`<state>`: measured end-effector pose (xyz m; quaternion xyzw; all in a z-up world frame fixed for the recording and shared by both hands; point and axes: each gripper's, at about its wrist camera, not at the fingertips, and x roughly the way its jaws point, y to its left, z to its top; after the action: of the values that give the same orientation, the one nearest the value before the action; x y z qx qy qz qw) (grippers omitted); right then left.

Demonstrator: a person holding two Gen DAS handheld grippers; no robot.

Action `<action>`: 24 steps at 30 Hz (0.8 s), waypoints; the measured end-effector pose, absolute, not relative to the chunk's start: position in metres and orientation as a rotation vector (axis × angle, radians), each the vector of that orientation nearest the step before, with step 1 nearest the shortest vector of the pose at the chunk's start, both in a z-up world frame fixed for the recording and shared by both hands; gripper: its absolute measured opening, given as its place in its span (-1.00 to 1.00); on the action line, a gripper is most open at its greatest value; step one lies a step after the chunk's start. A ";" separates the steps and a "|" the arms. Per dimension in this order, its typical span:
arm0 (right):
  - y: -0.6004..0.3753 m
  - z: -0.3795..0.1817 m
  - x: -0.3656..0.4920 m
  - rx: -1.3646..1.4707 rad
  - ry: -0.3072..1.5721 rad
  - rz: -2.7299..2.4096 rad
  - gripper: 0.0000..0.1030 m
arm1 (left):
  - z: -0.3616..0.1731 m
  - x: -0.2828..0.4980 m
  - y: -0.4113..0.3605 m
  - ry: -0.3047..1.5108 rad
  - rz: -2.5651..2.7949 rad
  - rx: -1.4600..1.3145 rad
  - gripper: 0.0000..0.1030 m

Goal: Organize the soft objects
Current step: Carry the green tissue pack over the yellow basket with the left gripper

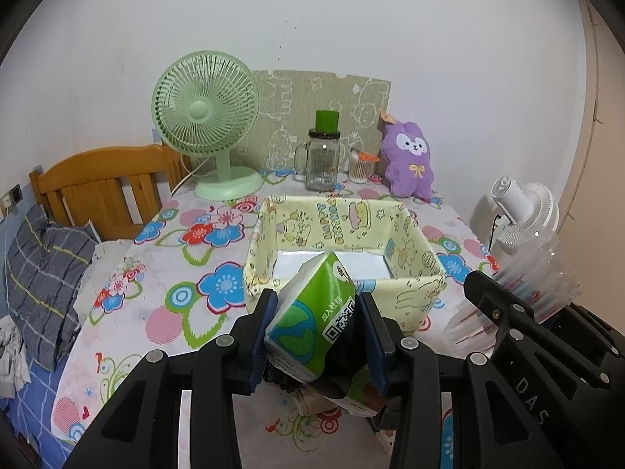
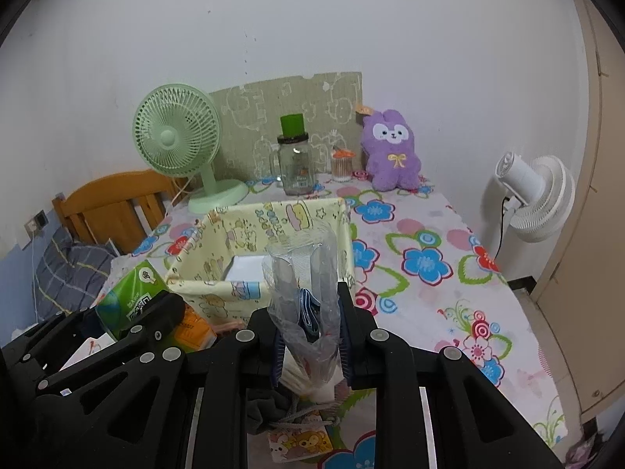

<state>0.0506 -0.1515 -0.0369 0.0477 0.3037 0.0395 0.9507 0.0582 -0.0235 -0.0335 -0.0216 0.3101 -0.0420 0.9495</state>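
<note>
From my left wrist view, the left gripper clamps a green-and-white tissue pack, tilted, low at frame centre just before the yellow cartoon-print fabric basket; a QR code and small Chinese print show on it. The basket's floor lies mostly bare. From my right wrist view, the right gripper pinches a crumpled clear plastic bag at lower centre, flowered tablecloth open to its right.
</note>
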 end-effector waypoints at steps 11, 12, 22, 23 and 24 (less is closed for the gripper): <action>-0.152 -0.015 0.051 0.099 0.581 0.086 -0.50 | -0.009 0.058 -0.026 0.589 -0.097 -0.037 -0.18; -0.152 -0.014 0.051 0.100 0.580 0.086 -0.50 | -0.008 0.059 -0.026 0.587 -0.099 -0.036 -0.18; -0.157 -0.008 0.059 0.111 0.575 0.087 -0.50 | -0.002 0.067 -0.028 0.581 -0.108 -0.031 -0.18; -0.157 -0.009 0.061 0.112 0.577 0.088 -0.50 | -0.003 0.069 -0.028 0.584 -0.108 -0.031 -0.18; -0.157 -0.010 0.064 0.115 0.582 0.091 -0.50 | -0.003 0.071 -0.027 0.586 -0.107 -0.031 -0.18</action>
<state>0.0637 -0.1567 -0.0097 0.0565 0.2865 0.0447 0.9554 0.0705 -0.0275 -0.0032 -0.0152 0.2885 -0.0529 0.9559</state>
